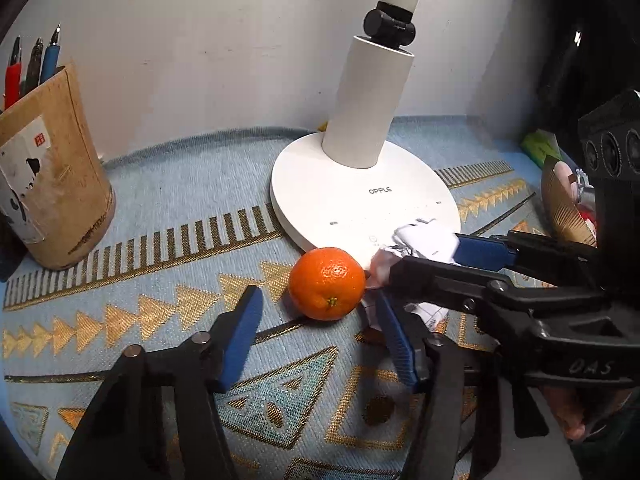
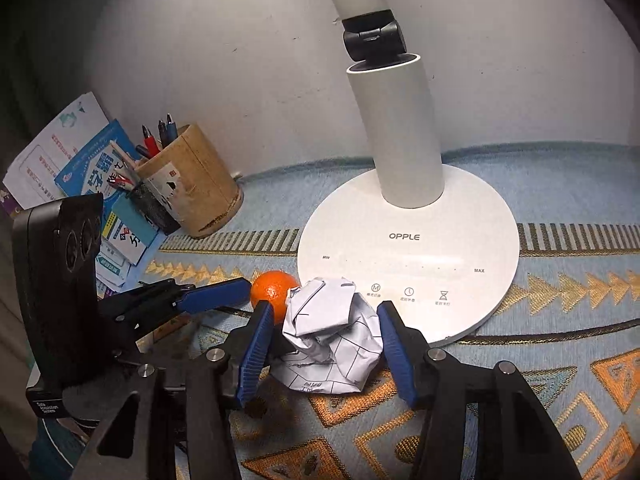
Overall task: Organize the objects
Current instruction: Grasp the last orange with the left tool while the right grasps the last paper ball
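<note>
A patterned blue-and-gold table mat (image 2: 560, 184) covers the surface, and on it stands a white OPPLE desk lamp (image 2: 408, 240), the landmark here, its round base flat on the cloth and its thick stem rising to a black hinge. Well to the left of the lamp base sits a tan cylindrical pen holder (image 1: 52, 184) with red, black and blue pens upright in it; in the right wrist view, booklets (image 2: 80, 168) lean beyond that holder. Against the front edge of the lamp base lies a crumpled ball of white paper (image 2: 332, 336). The right gripper (image 2: 326, 344) straddles this ball, its blue pads just beside each flank; whether they press on it I cannot tell. An orange mandarin (image 1: 327, 283) rests at the front-left rim of the lamp base, touching the paper. The left gripper (image 1: 316, 336) stands part open around it, pads clear of the peel, holding nothing.
</note>
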A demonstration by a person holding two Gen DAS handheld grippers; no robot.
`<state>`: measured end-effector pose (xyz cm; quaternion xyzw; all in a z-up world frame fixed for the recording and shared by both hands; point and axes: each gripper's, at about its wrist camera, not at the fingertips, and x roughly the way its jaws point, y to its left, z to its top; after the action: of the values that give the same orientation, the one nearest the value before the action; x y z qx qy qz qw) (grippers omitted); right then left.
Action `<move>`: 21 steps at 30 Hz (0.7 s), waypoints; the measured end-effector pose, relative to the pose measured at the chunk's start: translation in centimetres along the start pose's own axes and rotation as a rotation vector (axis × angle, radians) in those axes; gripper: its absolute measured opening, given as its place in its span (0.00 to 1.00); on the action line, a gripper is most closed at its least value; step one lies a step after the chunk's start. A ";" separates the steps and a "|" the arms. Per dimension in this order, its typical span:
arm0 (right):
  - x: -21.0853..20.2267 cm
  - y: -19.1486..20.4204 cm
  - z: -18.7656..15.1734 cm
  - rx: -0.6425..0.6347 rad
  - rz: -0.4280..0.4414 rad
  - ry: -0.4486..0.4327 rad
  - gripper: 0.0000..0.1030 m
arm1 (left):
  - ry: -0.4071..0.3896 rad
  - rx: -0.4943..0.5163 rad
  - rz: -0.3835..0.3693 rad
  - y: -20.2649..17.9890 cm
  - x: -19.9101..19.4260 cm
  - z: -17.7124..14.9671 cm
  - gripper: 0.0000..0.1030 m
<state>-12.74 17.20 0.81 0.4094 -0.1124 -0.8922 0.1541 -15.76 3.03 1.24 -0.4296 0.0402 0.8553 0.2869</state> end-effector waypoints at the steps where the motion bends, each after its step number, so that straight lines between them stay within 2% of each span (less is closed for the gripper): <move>1: 0.0 -0.2 0.0 0.003 0.004 -0.001 0.42 | -0.002 0.003 -0.003 -0.2 0.0 0.0 0.46; 7: -0.9 -1.5 -0.9 0.061 0.047 -0.011 0.40 | 0.000 0.010 -0.022 -0.6 0.1 0.0 0.47; 10: -2.0 -2.0 -1.1 0.077 0.050 -0.027 0.40 | 0.003 0.004 0.009 -0.4 0.4 0.0 0.47; 13: -4.5 -2.5 -1.3 0.089 0.061 -0.069 0.40 | 0.003 -0.008 0.020 -0.2 0.5 0.1 0.44; 14: -5.5 -2.8 -1.4 0.092 0.058 -0.084 0.40 | -0.009 0.003 0.029 -0.4 0.5 0.1 0.33; 17: -8.5 -3.5 -2.4 0.115 0.056 -0.118 0.40 | -0.010 0.013 0.059 -0.9 0.3 0.0 0.32; 21: -12.7 -4.1 -5.5 0.117 0.024 -0.117 0.40 | -0.040 0.016 0.067 -2.5 -1.6 -0.4 0.32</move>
<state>-1.43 25.25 4.73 0.3635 -0.1782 -0.9045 0.1338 -13.38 4.27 2.65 -0.4085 0.0557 0.8724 0.2626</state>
